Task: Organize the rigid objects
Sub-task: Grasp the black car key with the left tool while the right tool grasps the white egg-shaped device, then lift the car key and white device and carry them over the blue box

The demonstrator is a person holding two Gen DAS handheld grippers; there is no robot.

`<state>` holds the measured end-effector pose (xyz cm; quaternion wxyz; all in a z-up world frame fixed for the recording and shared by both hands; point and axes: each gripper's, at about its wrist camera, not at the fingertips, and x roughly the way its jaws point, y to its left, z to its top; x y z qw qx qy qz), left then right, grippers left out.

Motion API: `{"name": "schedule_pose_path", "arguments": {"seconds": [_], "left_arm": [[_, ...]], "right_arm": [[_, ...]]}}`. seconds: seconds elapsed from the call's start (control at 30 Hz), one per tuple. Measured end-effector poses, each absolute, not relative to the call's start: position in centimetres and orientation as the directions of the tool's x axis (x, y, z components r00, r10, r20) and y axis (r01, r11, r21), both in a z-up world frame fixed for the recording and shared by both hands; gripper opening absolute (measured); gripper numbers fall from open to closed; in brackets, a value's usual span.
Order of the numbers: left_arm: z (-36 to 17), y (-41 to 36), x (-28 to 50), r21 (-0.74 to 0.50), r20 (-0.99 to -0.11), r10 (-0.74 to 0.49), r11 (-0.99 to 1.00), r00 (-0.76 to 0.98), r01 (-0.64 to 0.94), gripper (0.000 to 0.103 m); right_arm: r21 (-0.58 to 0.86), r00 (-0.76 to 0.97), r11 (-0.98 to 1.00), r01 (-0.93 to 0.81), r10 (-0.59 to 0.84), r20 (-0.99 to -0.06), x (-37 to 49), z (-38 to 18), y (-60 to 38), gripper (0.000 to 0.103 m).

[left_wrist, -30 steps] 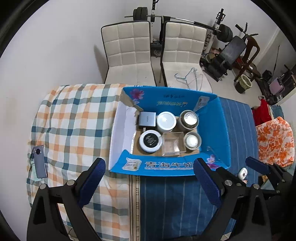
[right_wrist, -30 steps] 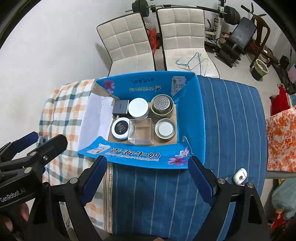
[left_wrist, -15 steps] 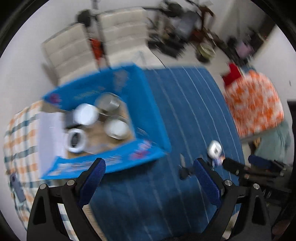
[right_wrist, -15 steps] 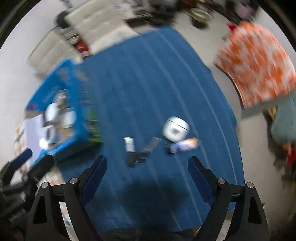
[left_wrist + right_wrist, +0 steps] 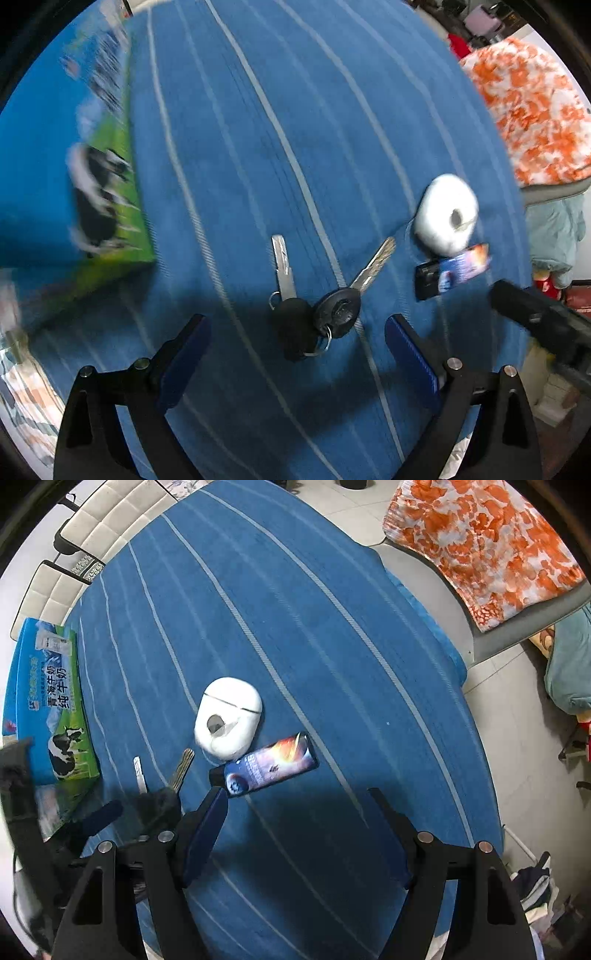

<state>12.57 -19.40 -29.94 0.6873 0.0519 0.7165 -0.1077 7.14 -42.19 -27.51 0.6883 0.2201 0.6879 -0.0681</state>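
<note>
Two keys with black heads (image 5: 314,306) lie on the blue striped cloth (image 5: 258,110), just ahead of my open left gripper (image 5: 297,343) and in line with its gap. To their right lie a white earbud case (image 5: 447,214) and a small printed lighter (image 5: 454,273). My right gripper (image 5: 295,812) hangs over bare cloth with its jaws closing and nothing between them. The lighter (image 5: 269,766) sits just beyond its left finger, with the case (image 5: 229,723) behind it. The keys (image 5: 159,786) are further left, by a blue finger (image 5: 105,812) of the left gripper.
The blue milk carton box (image 5: 48,709) stands at the left of the table; it is blurred as the box (image 5: 55,184) in the left wrist view. An orange-and-white patterned cover (image 5: 480,546) lies beyond the table's right edge. White padded chairs (image 5: 92,524) stand at the far end.
Both grippers have swung away from above the box, to the right and down, and now hang low over the keys, case and lighter. The right gripper's jaws stand narrower.
</note>
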Motion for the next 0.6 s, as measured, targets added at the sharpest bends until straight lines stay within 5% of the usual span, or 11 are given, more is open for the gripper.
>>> {"name": "schedule_pose_path", "arguments": {"seconds": [0.07,0.1,0.23,0.3,0.37,0.5,0.6], "left_arm": [[-30.6,-20.3,12.4,-0.049,-0.999,-0.045,0.968,-0.024,0.246,0.093],[-30.8,-20.7,12.2,-0.038,-0.999,-0.035,0.966,-0.017,0.257,0.08],[-30.3,-21.4,11.4,0.01,-1.0,0.004,0.96,0.02,0.279,0.058],[-29.9,-21.0,11.2,0.007,-1.0,-0.001,0.966,0.03,0.258,0.029],[-29.7,-20.2,11.2,-0.017,-1.0,-0.023,0.976,0.022,0.219,0.024],[-29.1,-19.3,10.8,-0.042,-0.998,-0.048,0.986,0.031,0.162,0.019],[-28.7,-19.1,10.2,-0.089,-0.996,-0.09,0.988,0.008,0.13,0.014]], "right_arm": [[0.225,0.056,0.895,0.386,0.221,-0.974,7.8,-27.7,-41.9,0.079],[0.232,0.062,0.896,0.38,0.225,-0.972,8.3,-27.8,-41.6,0.079],[0.252,0.079,0.896,0.365,0.24,-0.967,10.2,-28.3,-40.2,0.079],[0.26,0.076,0.894,0.365,0.25,-0.965,11.2,-29.0,-39.4,0.079],[0.221,0.081,0.908,0.355,0.205,-0.975,12.0,-29.4,-38.7,0.079],[0.152,0.051,0.938,0.31,0.143,-0.988,13.5,-30.4,-36.7,0.056],[0.074,0.04,0.965,0.253,0.066,-0.997,13.5,-30.3,-35.3,0.053]]}}
